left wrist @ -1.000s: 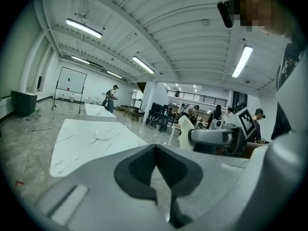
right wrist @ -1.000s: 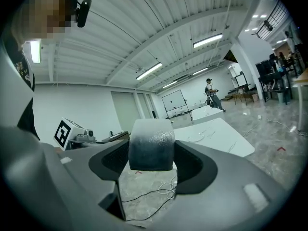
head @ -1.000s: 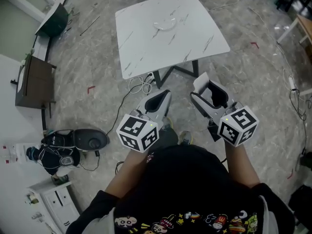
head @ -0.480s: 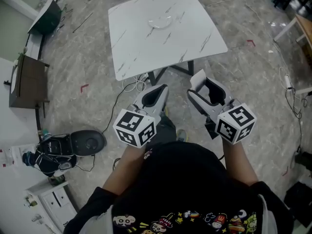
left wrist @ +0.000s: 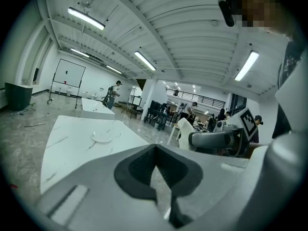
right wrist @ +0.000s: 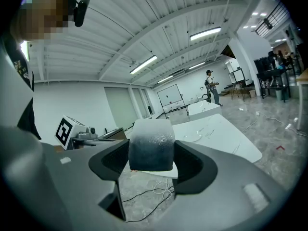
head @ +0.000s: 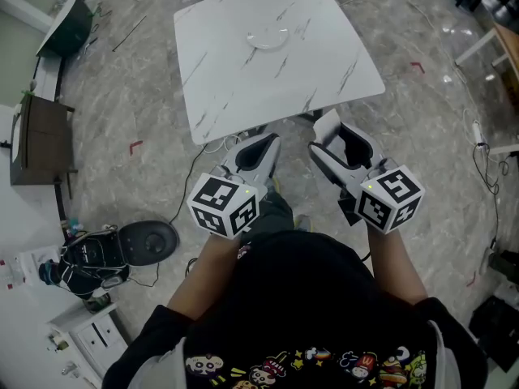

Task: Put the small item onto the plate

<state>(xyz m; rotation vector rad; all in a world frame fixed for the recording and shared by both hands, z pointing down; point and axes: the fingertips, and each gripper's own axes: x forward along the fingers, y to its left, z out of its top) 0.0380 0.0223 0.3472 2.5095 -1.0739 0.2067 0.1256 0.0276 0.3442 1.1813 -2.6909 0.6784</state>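
right tool (head: pixel 340 146): clamped on small item (right wrist: pixel 150 150), centre-right, short of bench (head: pixel 324 67)
left tool (left wrist: pixel 156 170): jaws together, empty
plate (head: pixel 268 37): upper centre, on bench
tip: keep item level, lower onto plate centre before letting go

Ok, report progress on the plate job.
Done: the small item is clamped in the right hand-held gripper. In hand: it hangs over the floor, short of the table; the left hand-held gripper is shut on nothing. Left: carry the item to the empty plate and release it.
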